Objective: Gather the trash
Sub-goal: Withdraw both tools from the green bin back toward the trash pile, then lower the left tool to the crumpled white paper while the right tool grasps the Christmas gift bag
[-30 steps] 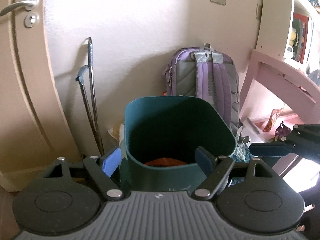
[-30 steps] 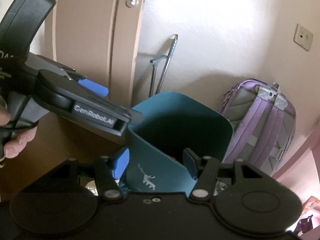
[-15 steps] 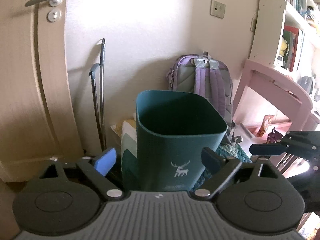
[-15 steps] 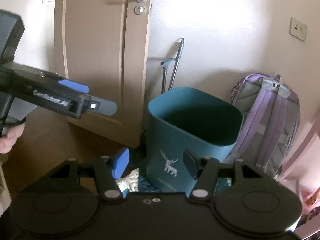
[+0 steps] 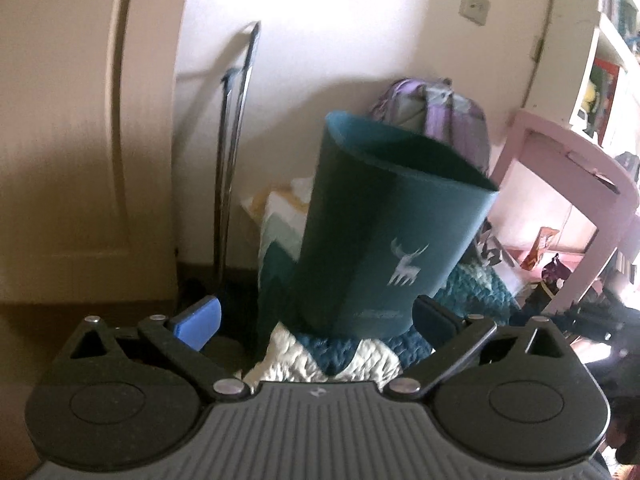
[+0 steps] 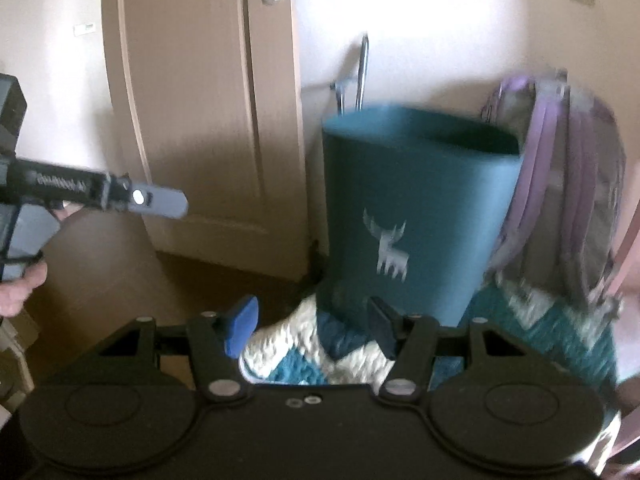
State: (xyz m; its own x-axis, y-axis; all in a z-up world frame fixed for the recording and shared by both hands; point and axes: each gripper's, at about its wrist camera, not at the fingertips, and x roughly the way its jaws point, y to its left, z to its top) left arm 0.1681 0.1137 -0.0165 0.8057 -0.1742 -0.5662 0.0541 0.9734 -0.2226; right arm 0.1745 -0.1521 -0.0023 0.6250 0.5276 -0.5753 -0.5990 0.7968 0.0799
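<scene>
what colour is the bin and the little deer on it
The bin is dark teal, with a pale grey-white deer printed on its side; the right wrist view shows it best.

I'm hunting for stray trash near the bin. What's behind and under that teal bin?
Behind the teal bin a purple backpack leans on the wall. Under it lies a teal-and-white knitted rug. The bin's inside and the floor directly behind it are hidden.

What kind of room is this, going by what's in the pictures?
Most likely a child's bedroom or study corner in a home. A purple school backpack leans on the wall behind a teal bin with a deer print, a pink desk stands under packed shelves, and a knitted rug covers the floor.
</scene>
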